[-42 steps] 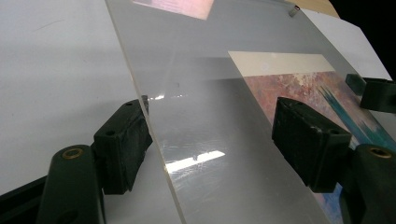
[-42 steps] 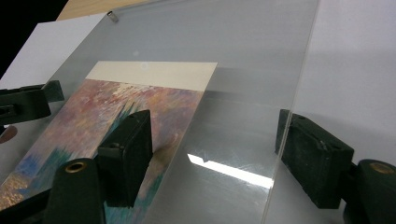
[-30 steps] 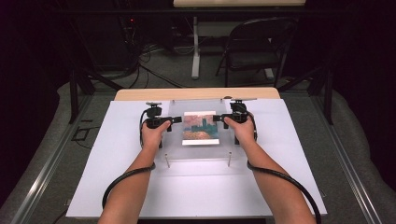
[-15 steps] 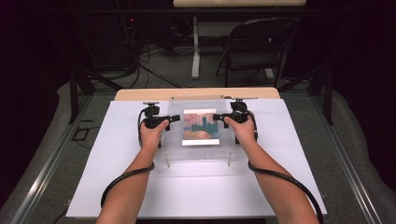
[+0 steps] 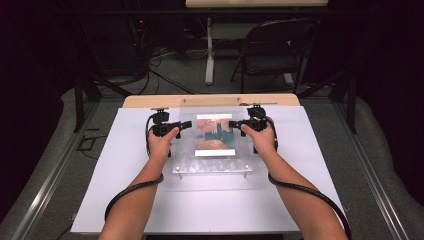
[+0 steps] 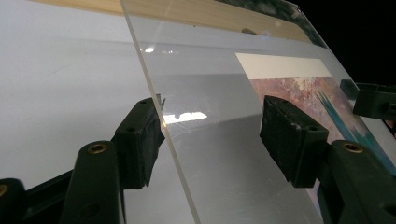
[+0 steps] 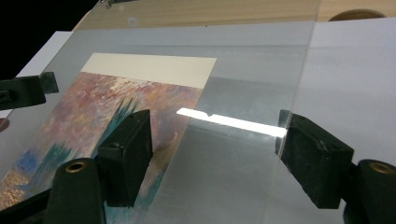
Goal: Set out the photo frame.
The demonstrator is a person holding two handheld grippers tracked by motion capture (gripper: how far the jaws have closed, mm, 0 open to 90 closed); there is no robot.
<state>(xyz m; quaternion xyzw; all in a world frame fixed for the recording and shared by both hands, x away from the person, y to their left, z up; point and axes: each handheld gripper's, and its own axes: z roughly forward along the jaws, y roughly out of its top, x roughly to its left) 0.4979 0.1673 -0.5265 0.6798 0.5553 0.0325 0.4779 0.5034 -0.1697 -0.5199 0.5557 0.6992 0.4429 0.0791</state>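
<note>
A clear acrylic sheet lies on short standoffs over a painted print of pink sky and teal shapes. My left gripper straddles the sheet's left edge. In the left gripper view the sheet passes between the jaws of the left gripper, which have just been closing. One pad is at the edge, and the other pad stands off the surface. My right gripper straddles the right edge, and its jaws stand wide around the sheet without pinching it.
The frame sits on a white board, with a wooden strip along the board's far edge. A folding chair and a table leg stand on the floor beyond. Cables trail from both grippers along the forearms.
</note>
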